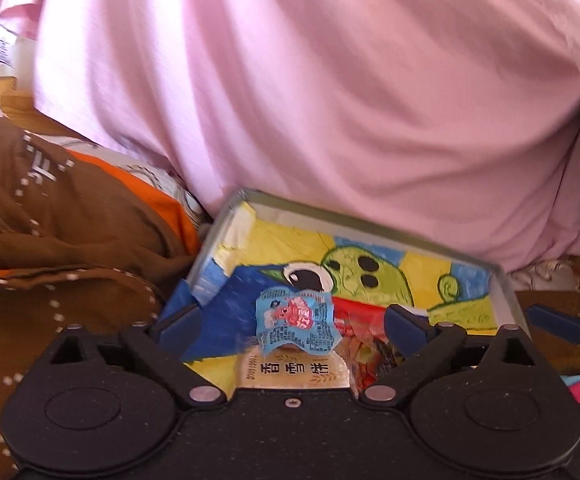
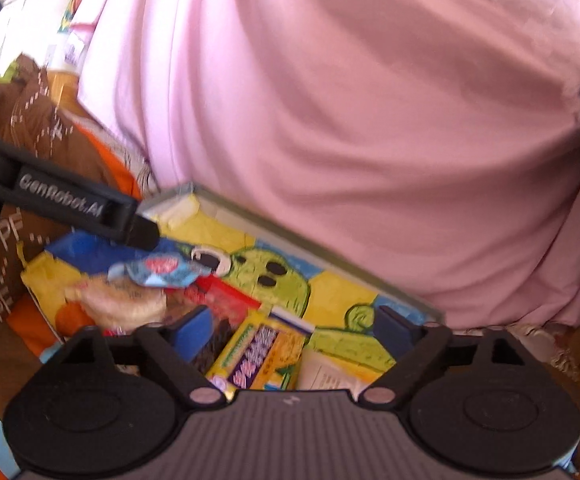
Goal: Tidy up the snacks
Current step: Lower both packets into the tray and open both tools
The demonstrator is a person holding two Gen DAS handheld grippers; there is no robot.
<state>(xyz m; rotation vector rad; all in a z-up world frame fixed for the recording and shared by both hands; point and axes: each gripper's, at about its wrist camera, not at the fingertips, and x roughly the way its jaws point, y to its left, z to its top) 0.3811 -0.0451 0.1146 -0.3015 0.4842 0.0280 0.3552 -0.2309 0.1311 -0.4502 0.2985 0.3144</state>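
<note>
A shallow tin box (image 1: 226, 224) (image 2: 329, 261), lined with a drawing of a green cartoon creature, holds the snacks. In the left wrist view a light-blue packet (image 1: 293, 318) lies on a round rice-cracker packet (image 1: 290, 374), with a red packet (image 1: 363, 338) beside them. My left gripper (image 1: 291, 328) stands open around the blue packet, its pads well clear of it. My right gripper (image 2: 295, 328) is open over a yellow packet with a purple label (image 2: 258, 356) and a white packet (image 2: 329, 376). The blue packet (image 2: 158, 270) and the cracker (image 2: 122, 300) show at its left.
A person's pink shirt (image 1: 329, 100) rises right behind the box's far rim. A brown garment with white dotted print and orange lining (image 1: 50, 208) lies left of the box. A finger (image 1: 553, 320) of the right gripper shows at the box's right side.
</note>
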